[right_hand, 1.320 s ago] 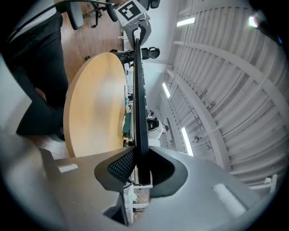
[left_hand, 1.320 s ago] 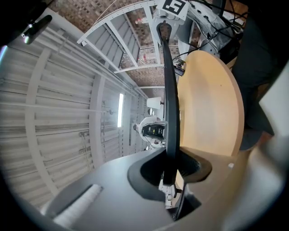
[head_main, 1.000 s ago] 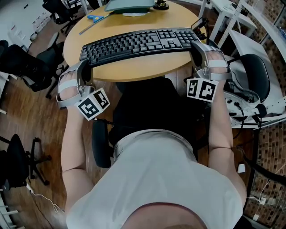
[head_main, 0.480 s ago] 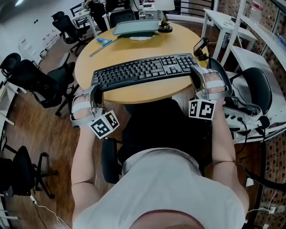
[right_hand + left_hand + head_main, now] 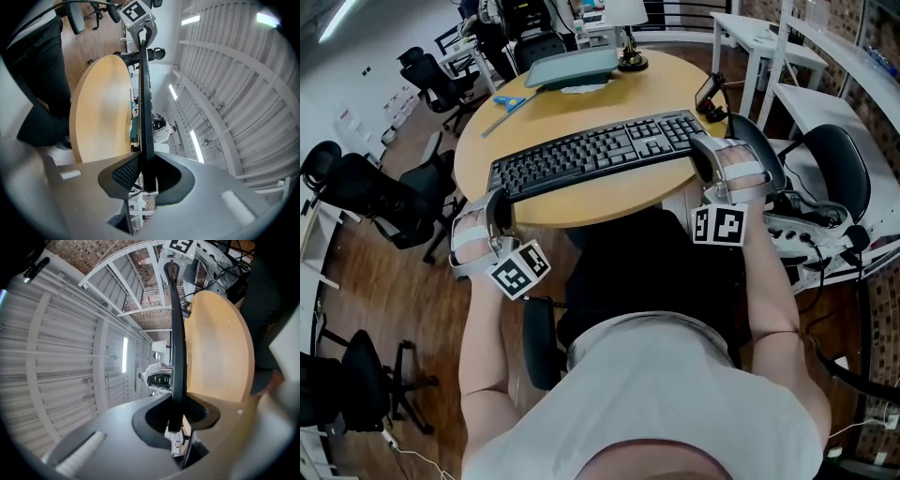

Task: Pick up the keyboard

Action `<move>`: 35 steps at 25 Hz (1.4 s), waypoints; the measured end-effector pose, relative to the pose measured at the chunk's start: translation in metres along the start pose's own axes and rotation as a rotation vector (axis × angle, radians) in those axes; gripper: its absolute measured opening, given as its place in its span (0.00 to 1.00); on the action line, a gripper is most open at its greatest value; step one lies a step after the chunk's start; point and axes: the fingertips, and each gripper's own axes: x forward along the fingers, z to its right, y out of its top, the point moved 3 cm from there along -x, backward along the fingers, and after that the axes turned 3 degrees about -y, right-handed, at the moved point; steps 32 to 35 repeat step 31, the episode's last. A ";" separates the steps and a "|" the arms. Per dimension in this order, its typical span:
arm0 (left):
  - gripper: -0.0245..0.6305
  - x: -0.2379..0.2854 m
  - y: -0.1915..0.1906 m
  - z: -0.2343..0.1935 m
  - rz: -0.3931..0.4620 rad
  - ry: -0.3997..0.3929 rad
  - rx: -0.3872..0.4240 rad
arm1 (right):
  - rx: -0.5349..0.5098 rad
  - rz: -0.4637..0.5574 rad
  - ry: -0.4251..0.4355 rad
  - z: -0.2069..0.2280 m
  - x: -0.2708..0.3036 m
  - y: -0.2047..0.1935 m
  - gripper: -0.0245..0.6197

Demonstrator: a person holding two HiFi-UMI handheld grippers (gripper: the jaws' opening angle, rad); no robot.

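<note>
The black keyboard [image 5: 600, 150] stretches across the near side of the round wooden table [image 5: 581, 202]. My left gripper [image 5: 497, 204] is shut on its left end and my right gripper [image 5: 705, 155] is shut on its right end. In the left gripper view the keyboard [image 5: 176, 333] runs edge-on away from the left gripper [image 5: 177, 420]. The right gripper view shows the keyboard [image 5: 144, 93] the same way, clamped in the right gripper [image 5: 146, 180]. In both gripper views a thin gap shows between the keyboard and the table top.
At the back of the table lie a grey-green folder [image 5: 572, 66], blue scissors [image 5: 508, 101] and a lamp base [image 5: 630, 62]. A dark device [image 5: 709, 92] stands at the table's right edge. Office chairs [image 5: 356, 187] stand left, a black chair [image 5: 839, 173] and cables right.
The head view has shifted and shows more of the room behind the table. Both grippers hold the same ends of the keyboard as before.
</note>
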 end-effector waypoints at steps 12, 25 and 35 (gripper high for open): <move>0.65 0.006 0.010 -0.001 0.030 0.001 -0.006 | -0.003 -0.028 -0.006 0.002 -0.005 -0.010 0.16; 0.65 0.005 0.008 0.000 0.028 0.002 -0.012 | -0.005 -0.024 -0.005 0.001 -0.006 -0.008 0.17; 0.65 0.003 0.006 -0.002 0.021 0.006 -0.009 | -0.003 -0.019 -0.008 0.001 -0.005 -0.005 0.17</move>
